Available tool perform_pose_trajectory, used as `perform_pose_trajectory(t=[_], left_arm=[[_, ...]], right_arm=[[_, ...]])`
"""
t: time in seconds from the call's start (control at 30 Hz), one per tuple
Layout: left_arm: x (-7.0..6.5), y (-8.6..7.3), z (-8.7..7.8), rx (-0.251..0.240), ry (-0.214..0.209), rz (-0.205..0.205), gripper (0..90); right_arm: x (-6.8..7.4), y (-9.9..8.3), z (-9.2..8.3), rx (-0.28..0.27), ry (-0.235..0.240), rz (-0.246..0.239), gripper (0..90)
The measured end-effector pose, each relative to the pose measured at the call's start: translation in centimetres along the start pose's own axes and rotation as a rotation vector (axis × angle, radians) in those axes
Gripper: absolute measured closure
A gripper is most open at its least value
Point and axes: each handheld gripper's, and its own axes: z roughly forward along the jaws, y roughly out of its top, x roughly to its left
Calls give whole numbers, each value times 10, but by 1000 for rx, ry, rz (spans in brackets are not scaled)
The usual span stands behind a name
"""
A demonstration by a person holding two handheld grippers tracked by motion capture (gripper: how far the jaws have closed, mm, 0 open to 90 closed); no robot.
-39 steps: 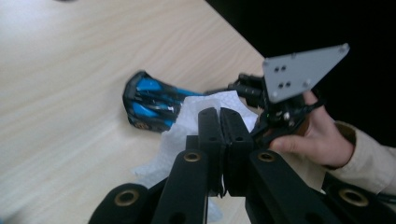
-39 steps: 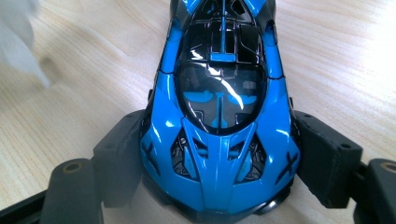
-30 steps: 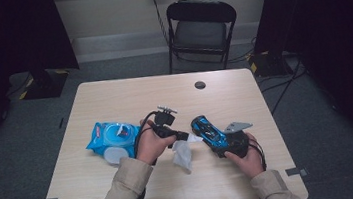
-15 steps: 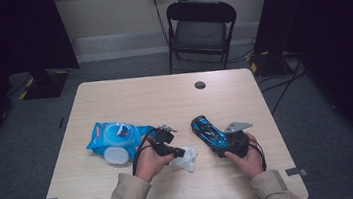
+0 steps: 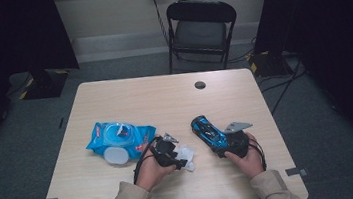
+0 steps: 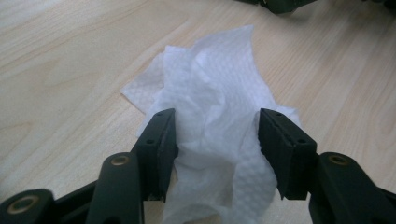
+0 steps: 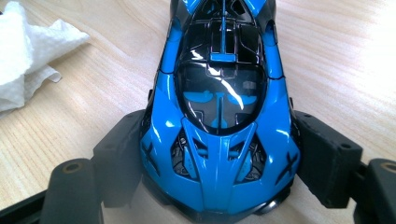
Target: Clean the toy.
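Observation:
A crumpled white wipe (image 5: pixel 188 152) lies on the table in front of the person. My left gripper (image 5: pixel 184 160) is low over it. In the left gripper view the wipe (image 6: pixel 219 93) sits between the jaws, which have just been opening; my left gripper (image 6: pixel 217 140) stands open around it, with no pad squeezing it. My right gripper (image 5: pixel 218 142) is shut on the rear of a blue and black toy car (image 5: pixel 206 129). In the right gripper view the car (image 7: pixel 219 93) points away, gripped on both flanks by my right gripper (image 7: pixel 219 161). The wipe (image 7: pixel 28 51) shows at the upper left there.
A blue pack of wipes (image 5: pixel 118 139) with a clear lid lies left of the left hand. A small black round thing (image 5: pixel 200 84) sits near the far edge of the wooden table (image 5: pixel 164 101). A black folding chair (image 5: pixel 201 26) stands beyond the table.
The left hand came down and brought the hanging wipe onto the table, and its jaws opened around it. The right hand and the car stayed put.

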Motion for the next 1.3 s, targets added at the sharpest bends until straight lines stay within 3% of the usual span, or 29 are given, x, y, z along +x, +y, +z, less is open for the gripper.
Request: perform_pose_trajectory(t=[0.27,0.33,0.43,0.5,0.63,0.67,0.7,0.8,1.0,1.03,1.3], left_arm=[[-7,-1,2,8,66,68,526],[-6,-1,1,11,78,83,611],[-3,-1,1,3,78,64,726],[-1,-1,1,-3,58,25,765],[0,0,1,-4,39,-7,798],[0,0,1,-13,33,-16,812],[0,1,1,-33,3,-51,816],[0,5,0,-56,-19,-62,820],[-3,31,-8,-117,-49,-51,823],[-7,42,-8,-132,-58,-43,822],[-20,76,12,-150,-91,-19,822]], right_arm=[[0,0,0,0,0,0,244],[0,0,0,1,0,1,244],[0,0,0,1,-1,0,244],[0,0,0,0,0,0,244],[0,0,0,0,1,0,244],[0,0,0,0,1,-1,244],[0,0,0,1,1,0,244],[0,0,0,0,2,-1,244],[0,0,0,1,2,-1,244],[0,0,0,0,3,-1,244],[0,0,0,0,3,-2,244]])
